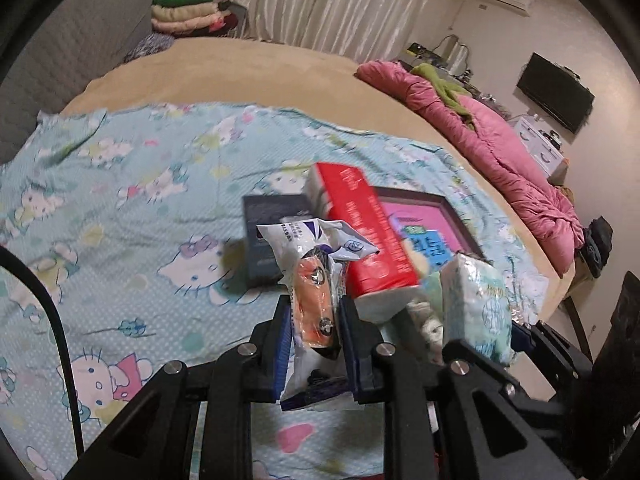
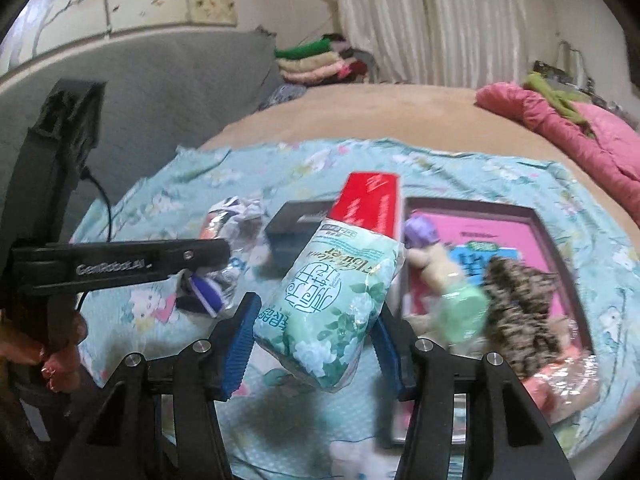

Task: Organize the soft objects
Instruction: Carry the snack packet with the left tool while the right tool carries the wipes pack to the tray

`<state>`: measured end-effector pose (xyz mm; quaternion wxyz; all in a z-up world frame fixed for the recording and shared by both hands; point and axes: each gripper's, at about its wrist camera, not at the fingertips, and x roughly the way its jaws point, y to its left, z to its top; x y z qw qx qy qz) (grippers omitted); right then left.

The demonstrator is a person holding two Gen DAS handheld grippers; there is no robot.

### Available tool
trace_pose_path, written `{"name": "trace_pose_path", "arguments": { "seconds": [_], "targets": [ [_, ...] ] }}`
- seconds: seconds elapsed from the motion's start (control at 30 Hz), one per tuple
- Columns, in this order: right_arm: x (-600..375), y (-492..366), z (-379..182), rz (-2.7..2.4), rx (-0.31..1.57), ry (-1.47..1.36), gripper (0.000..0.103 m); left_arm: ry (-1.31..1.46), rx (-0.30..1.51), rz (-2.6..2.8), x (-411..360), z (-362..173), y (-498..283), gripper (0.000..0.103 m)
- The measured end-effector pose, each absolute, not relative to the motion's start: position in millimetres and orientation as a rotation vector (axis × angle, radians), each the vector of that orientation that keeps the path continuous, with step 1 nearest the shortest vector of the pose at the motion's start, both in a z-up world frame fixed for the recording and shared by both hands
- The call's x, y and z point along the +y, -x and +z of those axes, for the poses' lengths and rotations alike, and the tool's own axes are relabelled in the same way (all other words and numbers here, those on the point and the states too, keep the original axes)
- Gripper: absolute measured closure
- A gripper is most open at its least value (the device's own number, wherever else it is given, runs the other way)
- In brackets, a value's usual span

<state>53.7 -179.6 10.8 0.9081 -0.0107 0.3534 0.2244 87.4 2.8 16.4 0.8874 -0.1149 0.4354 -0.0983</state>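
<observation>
My left gripper [image 1: 314,308] is shut on a crinkly white and purple plastic packet [image 1: 316,280] with something orange inside, held above the cartoon-print sheet [image 1: 120,200]. The right wrist view shows this gripper [image 2: 208,252] from the side at the left, the packet [image 2: 236,216] sticking out of it. My right gripper [image 2: 318,308] is shut on a mint-green tissue pack [image 2: 324,300], its blue pads [image 2: 240,344] pressing both sides. That pack [image 1: 478,304] also hangs at the right of the left wrist view. A red tissue pack [image 1: 360,232] lies behind both.
A dark-framed pink tray [image 2: 500,236] on the sheet holds a purple-haired doll [image 2: 424,240] and a leopard-print cloth [image 2: 520,304]. A dark grey box [image 1: 268,224] lies left of the red pack. A pink quilt [image 1: 500,148] lies along the bed's right edge. Folded blankets [image 1: 188,12] are stacked at the back.
</observation>
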Motion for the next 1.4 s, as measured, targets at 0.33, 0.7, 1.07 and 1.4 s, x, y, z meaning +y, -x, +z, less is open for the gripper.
{"name": "trace_pose_path", "arguments": {
  "seconds": [0.33, 0.7, 1.07, 1.4],
  "targets": [
    [-243.2, -59.4, 35.0, 0.327, 0.646, -0.03, 0.047, 0.149, 0.883, -0.297, -68.5, 47.9, -94.3, 0.08],
    [-315.8, -69.2, 36.4, 0.172, 0.597, -0.097, 0.047, 0.061, 0.906, -0.368, -138.4, 45.6, -112.2, 0.08],
    [-341.6, -75.7, 26.0, 0.122, 0.605, -0.145, 0.047, 0.004, 0.966, -0.424, -184.5, 18.2, -122.1, 0.08],
    [-354.1, -83.1, 10.3, 0.105, 0.648, -0.173, 0.047, -0.049, 0.994, -0.444, -209.8, -6.0, -126.4, 0.08]
  ]
}}
